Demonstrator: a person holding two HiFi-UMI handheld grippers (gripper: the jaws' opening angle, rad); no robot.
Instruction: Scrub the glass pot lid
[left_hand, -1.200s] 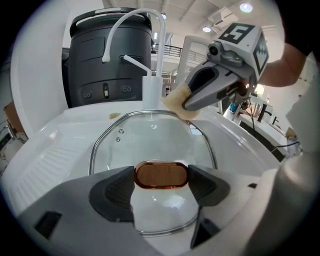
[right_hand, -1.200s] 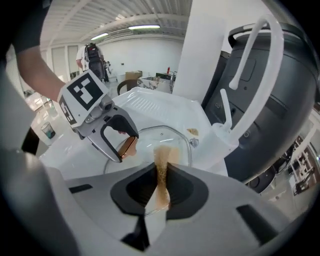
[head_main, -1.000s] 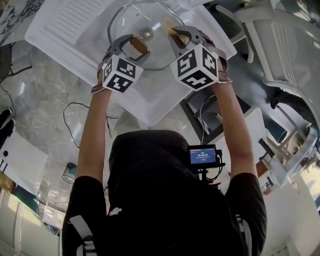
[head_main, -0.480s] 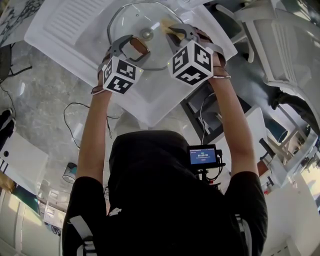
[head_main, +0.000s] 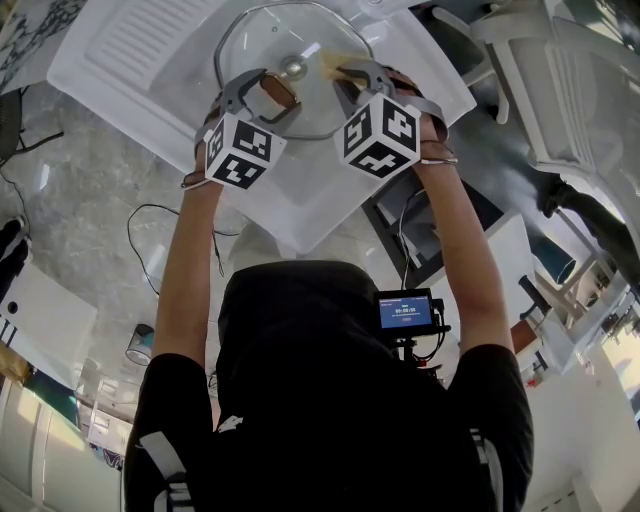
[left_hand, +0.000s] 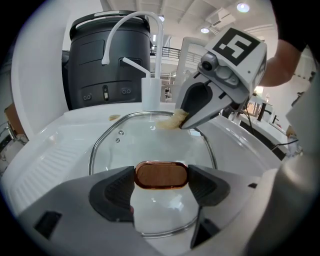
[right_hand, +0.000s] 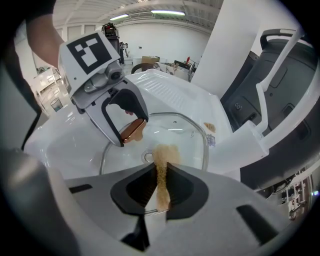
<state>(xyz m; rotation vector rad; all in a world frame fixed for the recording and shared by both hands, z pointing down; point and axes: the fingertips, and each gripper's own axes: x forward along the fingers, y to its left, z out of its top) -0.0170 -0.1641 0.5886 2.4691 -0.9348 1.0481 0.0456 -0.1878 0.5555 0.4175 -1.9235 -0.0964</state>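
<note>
Two grippers, both busy. We see left gripper (left_hand: 161, 182) clenched on copper handle (right_hand: 132, 131) of glass pot lid (head_main: 258, 45); lid lies in white sink (head_main: 120, 50). Right gripper (right_hand: 161, 187) pinches tan scrub pad (right_hand: 165, 152), pad tip on glass beside centre knob (head_main: 293, 68). We judge scrubbing under way. No suds visible; rim and far glass probably remain.

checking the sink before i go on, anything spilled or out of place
A small tan scrap lies loose on the sink ledge beyond the glass lid, away from the scrubbing. Nothing looks spilled or cracked.
</note>
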